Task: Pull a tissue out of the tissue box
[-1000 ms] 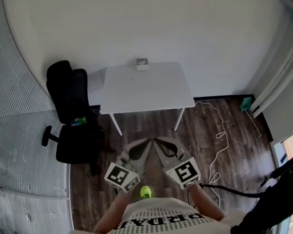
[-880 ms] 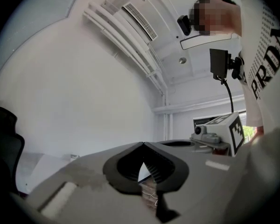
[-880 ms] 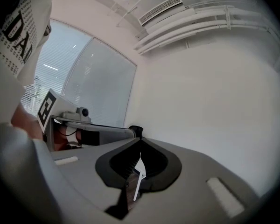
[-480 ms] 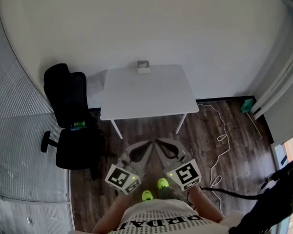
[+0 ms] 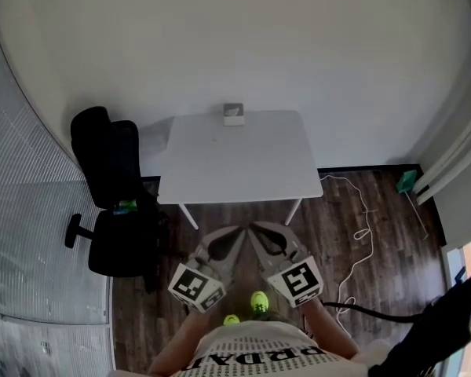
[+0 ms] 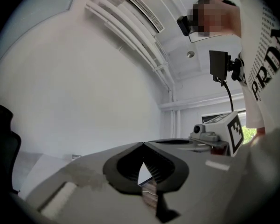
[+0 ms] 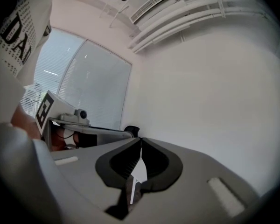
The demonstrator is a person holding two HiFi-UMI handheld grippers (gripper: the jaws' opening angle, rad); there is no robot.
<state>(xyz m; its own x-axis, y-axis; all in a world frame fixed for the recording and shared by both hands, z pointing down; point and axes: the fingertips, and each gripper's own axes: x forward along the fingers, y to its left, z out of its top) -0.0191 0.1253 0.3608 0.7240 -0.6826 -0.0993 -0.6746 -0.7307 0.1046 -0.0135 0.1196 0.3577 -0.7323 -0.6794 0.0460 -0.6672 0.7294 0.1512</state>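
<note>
A small grey tissue box [image 5: 233, 114] with a white tissue showing on top stands at the far edge of the white table [image 5: 235, 163], against the wall. Both grippers are held low in front of the person, well short of the table and over the wooden floor. The left gripper [image 5: 237, 231] and the right gripper [image 5: 256, 227] point toward the table side by side, tips close together. In the left gripper view its jaws [image 6: 142, 144] meet at the tips with nothing between them. The right gripper [image 7: 140, 139] likewise stands shut and empty.
A black office chair [image 5: 114, 203] stands left of the table. A white cable [image 5: 361, 218] trails over the dark wood floor on the right, near a green object [image 5: 408, 181] by the wall. The person's yellow-green shoes [image 5: 257, 301] show below the grippers.
The person has walked toward the table, which now sits lower and larger in the head view. Both grippers kept the same shut posture and moved along with the person.
</note>
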